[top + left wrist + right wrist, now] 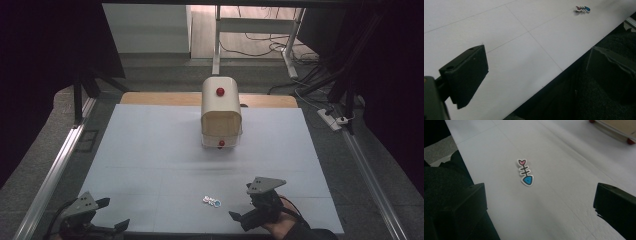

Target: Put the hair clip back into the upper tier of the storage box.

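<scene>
A small fish-bone sticker (212,201) with a blue head and a pink tail lies flat on the white table cover (150,150) near the front edge. My right gripper (240,202) hovers just right of it, open and holding nothing. In the right gripper view the sticker (525,172) lies ahead between the two spread jaws of that gripper (540,192). My left gripper (115,212) is at the front left corner, also open and empty. From the left gripper view (537,52) the sticker (583,9) is far off at the upper right.
A cream box (221,112) with a rounded top and red knobs stands at the back middle of the table; its base (616,130) edges into the right gripper view. A dark floor, metal rails and cables surround the table.
</scene>
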Demonstrator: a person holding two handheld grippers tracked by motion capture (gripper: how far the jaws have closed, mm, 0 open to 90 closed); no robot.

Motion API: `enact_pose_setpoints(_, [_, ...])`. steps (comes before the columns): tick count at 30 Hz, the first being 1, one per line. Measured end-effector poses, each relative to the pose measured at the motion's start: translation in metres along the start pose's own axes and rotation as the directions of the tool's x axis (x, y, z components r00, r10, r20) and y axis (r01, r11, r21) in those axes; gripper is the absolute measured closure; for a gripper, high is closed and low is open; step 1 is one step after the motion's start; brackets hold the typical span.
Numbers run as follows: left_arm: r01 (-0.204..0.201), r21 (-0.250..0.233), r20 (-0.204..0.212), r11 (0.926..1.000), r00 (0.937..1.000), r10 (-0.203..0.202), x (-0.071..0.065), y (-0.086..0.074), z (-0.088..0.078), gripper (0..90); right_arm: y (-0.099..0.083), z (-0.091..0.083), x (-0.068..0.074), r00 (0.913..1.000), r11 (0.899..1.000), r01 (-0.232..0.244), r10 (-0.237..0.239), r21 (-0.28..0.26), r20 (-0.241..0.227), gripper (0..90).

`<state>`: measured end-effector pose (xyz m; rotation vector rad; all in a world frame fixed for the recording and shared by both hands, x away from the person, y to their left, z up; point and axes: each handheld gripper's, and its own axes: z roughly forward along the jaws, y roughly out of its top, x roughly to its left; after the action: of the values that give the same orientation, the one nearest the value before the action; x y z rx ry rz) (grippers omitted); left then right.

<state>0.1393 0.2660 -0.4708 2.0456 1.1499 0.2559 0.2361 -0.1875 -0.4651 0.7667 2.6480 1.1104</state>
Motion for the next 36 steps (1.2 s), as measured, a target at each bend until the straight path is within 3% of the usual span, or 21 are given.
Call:
enact_pose_setpoints(17, [-0.002,0.004,-0.001,1.0,1.0,0.002,0.0,0.0,0.0,3.6,0.015,0.028,0.007,0.9982,0.998,0.038,-0.036,0.045,-0.048,0.0])
enact_pose_setpoints(36, [0.004,0.006,0.002,1.0,1.0,-0.004,0.0,0.0,0.001,3.5,0.026,0.059,0.013,0.9953,0.991,0.082,-0.076,0.103,-0.06,0.0])
